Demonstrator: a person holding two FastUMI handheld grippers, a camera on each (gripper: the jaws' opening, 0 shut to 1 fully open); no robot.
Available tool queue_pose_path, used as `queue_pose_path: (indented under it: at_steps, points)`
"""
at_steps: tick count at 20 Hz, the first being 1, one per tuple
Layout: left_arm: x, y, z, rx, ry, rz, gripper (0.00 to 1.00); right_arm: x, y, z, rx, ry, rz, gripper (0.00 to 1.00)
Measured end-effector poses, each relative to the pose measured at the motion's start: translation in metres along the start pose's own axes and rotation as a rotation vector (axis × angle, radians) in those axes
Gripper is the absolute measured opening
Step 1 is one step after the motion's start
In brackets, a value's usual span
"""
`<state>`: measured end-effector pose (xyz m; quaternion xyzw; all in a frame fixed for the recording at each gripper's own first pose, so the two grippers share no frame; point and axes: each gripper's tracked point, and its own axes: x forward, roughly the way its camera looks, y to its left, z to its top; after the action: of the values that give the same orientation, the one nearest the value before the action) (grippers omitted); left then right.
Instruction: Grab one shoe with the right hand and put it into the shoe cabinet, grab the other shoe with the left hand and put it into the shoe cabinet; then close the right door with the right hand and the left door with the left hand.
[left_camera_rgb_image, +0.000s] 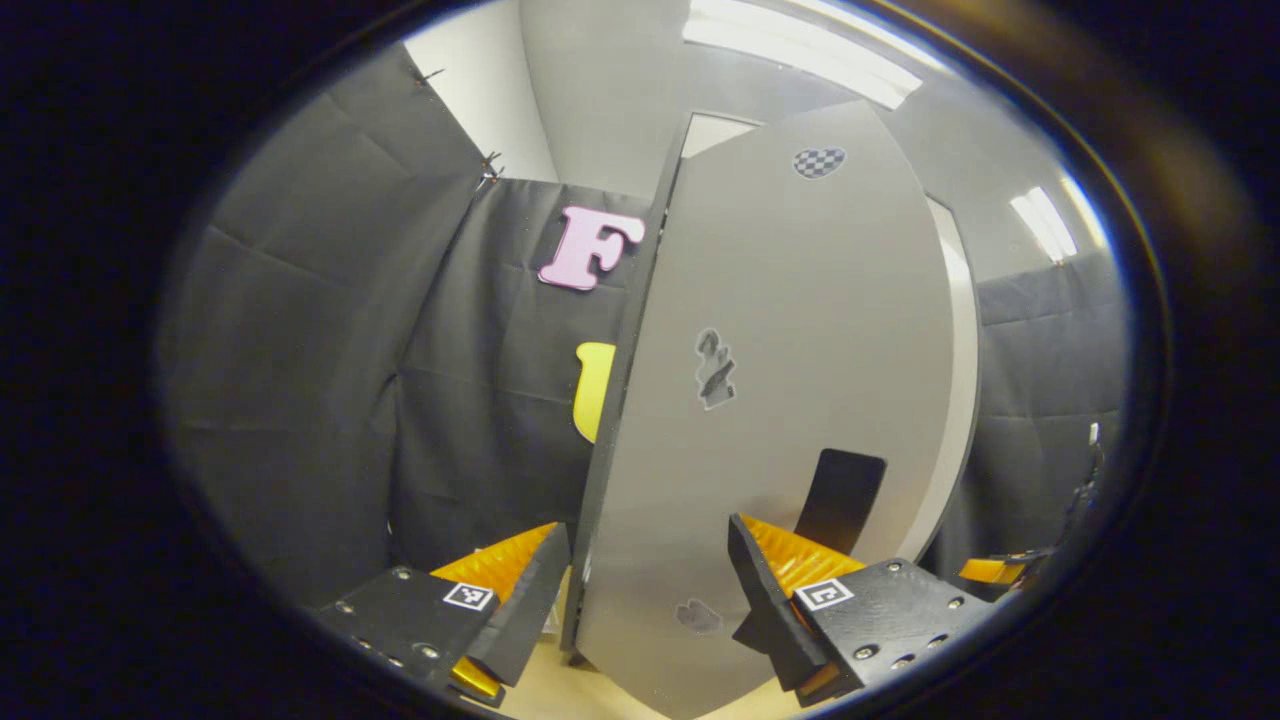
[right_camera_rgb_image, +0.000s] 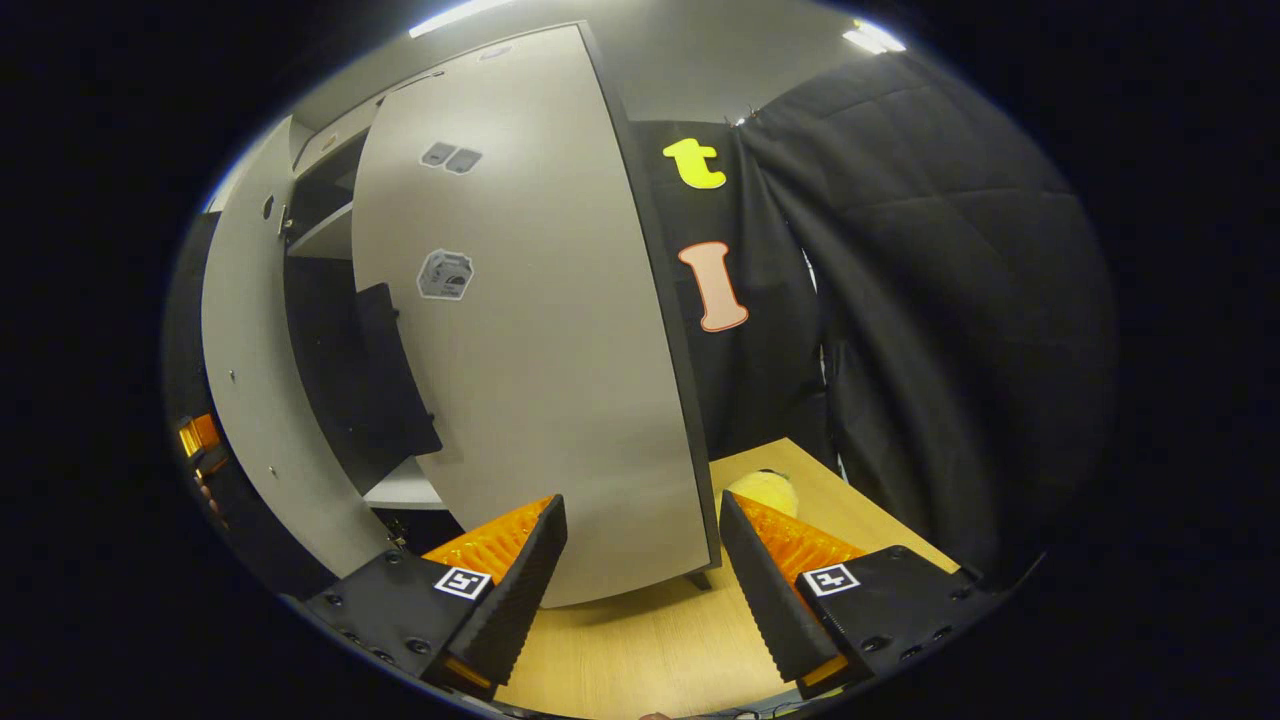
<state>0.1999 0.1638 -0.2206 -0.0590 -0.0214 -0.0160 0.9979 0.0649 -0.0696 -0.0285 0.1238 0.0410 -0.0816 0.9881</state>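
Note:
In the left gripper view the left cabinet door (left_camera_rgb_image: 800, 330) stands close in front, a grey panel with stickers, a dark left edge and a black handle (left_camera_rgb_image: 840, 500) low on its right side. My left gripper (left_camera_rgb_image: 648, 545) is open, its fingers on either side of the door's lower left edge without pressing on it. In the right gripper view the right door (right_camera_rgb_image: 540, 330) is partly open, with my right gripper (right_camera_rgb_image: 640, 515) open just below its bottom right corner. Left of this door the dark cabinet interior (right_camera_rgb_image: 320, 300) and a shelf (right_camera_rgb_image: 325, 235) show. I cannot make out any shoe.
The cabinet stands on a light wooden surface (right_camera_rgb_image: 640, 640). A yellow fuzzy object (right_camera_rgb_image: 765, 490) lies on it behind the right door's edge. Black cloth walls (right_camera_rgb_image: 930, 300) close in the sides. The other gripper (right_camera_rgb_image: 200, 435) shows at the far left of the right gripper view.

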Motion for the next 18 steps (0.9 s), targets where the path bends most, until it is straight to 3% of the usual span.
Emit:
queue_pose_path:
  at_steps: [6,9,11,12,13,18]
  points:
    - [0.014,-0.021,-0.013,0.053,0.050,0.013,0.96,0.002,-0.006,0.000,-0.007,0.028,0.022,0.97]
    - [0.009,-0.015,-0.010,0.052,0.060,0.038,0.93,0.003,-0.006,0.002,-0.001,0.028,0.027,0.97]
    - [0.002,-0.006,-0.005,0.049,0.060,0.066,0.96,0.005,0.002,-0.002,0.016,0.040,0.051,0.97]
    - [-0.001,-0.001,-0.004,0.048,0.060,0.082,0.92,0.008,0.006,-0.003,0.016,0.047,0.064,0.98]
    - [-0.004,0.002,-0.006,0.044,0.058,0.099,0.96,0.009,0.010,-0.003,0.010,0.049,0.076,0.98]
    - [-0.025,0.019,-0.011,0.014,0.055,0.128,0.89,0.012,0.024,0.010,-0.045,0.000,0.096,0.98]
